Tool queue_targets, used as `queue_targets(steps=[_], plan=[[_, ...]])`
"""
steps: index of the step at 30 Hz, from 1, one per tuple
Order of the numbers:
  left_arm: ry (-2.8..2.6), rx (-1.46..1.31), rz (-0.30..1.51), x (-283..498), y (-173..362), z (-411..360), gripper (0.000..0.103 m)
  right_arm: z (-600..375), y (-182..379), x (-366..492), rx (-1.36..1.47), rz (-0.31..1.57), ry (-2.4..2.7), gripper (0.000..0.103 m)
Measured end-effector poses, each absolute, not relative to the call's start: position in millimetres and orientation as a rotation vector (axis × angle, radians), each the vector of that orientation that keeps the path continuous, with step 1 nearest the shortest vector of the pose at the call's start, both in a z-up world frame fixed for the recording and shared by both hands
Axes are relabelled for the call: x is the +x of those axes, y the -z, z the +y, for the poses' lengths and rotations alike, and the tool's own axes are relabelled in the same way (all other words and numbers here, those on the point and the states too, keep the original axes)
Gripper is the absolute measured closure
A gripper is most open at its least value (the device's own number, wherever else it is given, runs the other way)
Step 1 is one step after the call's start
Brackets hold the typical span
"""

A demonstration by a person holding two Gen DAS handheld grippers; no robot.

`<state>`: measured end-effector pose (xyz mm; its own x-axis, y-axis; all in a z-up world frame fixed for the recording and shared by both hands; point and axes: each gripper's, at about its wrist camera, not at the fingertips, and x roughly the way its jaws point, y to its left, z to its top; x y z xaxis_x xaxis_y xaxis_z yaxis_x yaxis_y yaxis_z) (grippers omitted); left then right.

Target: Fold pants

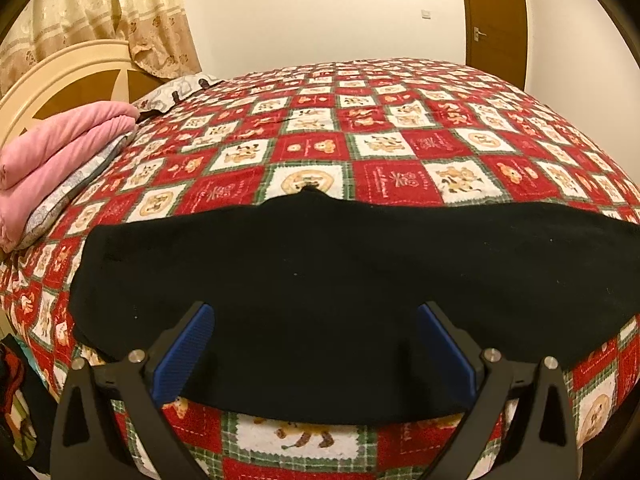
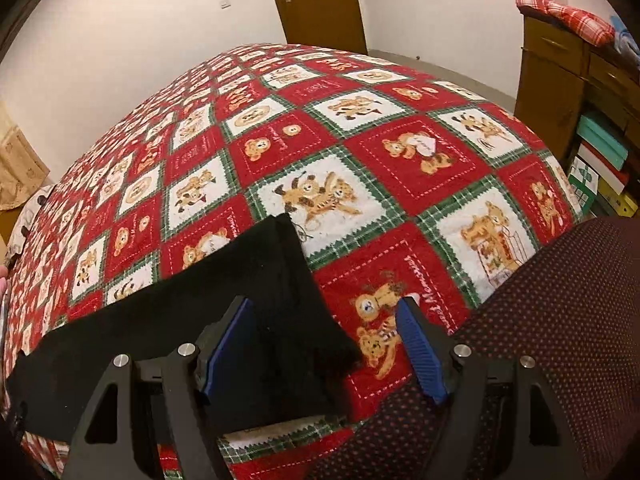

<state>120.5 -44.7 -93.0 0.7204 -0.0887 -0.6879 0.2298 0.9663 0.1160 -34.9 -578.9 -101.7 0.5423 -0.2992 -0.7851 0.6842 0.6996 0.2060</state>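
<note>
From the left wrist view, the black pants [image 1: 340,280] lay flat across the near edge of the bed [image 1: 400,140], stretched from side to side over a red, white and green teddy-bear quilt. The left gripper [image 1: 316,344] hung just above the middle of the cloth with its jaws spread wide and nothing pinched; the blue pads [image 1: 188,344] stood on either side of bare fabric. That placement read as a hand waiting over the centre, probably to steady the garment or mark a fold line. A folded pink blanket [image 1: 60,152] sat on a pillow at the far left, well apart from the pants. Stitched script showed in the red quilt squares but was too small to read here.

From the right wrist view, one end of the pants [image 2: 224,300], with a ribbed band, lay near the bed's corner. The right gripper [image 2: 324,340] was spread open over that end, one pad above the black cloth and the other above the quilt, so the hem edge sat between the jaws, unpinched. It looked lined up to take that end and carry it over. A dark dotted cloth [image 2: 540,340] covered the lower right. On the quilt, one red square carried a word that seemed to read "Memories".
</note>
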Motion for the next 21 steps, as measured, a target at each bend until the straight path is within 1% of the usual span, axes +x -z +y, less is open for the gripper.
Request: queue_targets(steps=[2, 3, 4, 5, 7, 12, 15, 16, 17, 19, 20, 21], plan=[[0.171, 0.199, 0.746, 121, 93, -43, 0.0, -583, 97, -47, 0.585, 0.748, 0.619, 0.029], [0.167, 0.196, 0.749, 122, 94, -42, 0.0, -587, 93, -55, 0.609, 0.711, 0.617, 0.034], [0.165, 0.189, 0.757, 124, 95, -41, 0.0, -588, 91, -58, 0.604, 0.708, 0.618, 0.051], [0.163, 0.181, 0.767, 125, 97, -40, 0.0, -589, 90, -57, 0.586, 0.731, 0.617, 0.063], [0.162, 0.17, 0.785, 127, 100, -40, 0.0, -590, 90, -54, 0.544, 0.779, 0.612, 0.064], [0.174, 0.18, 0.802, 124, 102, -44, 0.0, -586, 96, -42, 0.487, 0.834, 0.583, 0.064], [0.164, 0.192, 0.79, 123, 99, -45, 0.0, -582, 113, -22, 0.487, 0.93, 0.522, 0.065], [0.163, 0.189, 0.788, 122, 98, -44, 0.0, -581, 114, -20, 0.499, 0.933, 0.493, 0.071], [0.163, 0.188, 0.787, 123, 97, -44, 0.0, -579, 111, -19, 0.553, 0.915, 0.424, 0.073], [0.158, 0.19, 0.78, 122, 96, -42, 0.0, -577, 99, -25, 0.712, 0.815, 0.234, 0.073], [0.154, 0.191, 0.778, 123, 95, -42, 0.0, -574, 88, -29, 0.745, 0.762, 0.184, 0.073], [0.149, 0.191, 0.781, 124, 96, -42, 0.0, -570, 78, -31, 0.716, 0.746, 0.198, 0.073]])
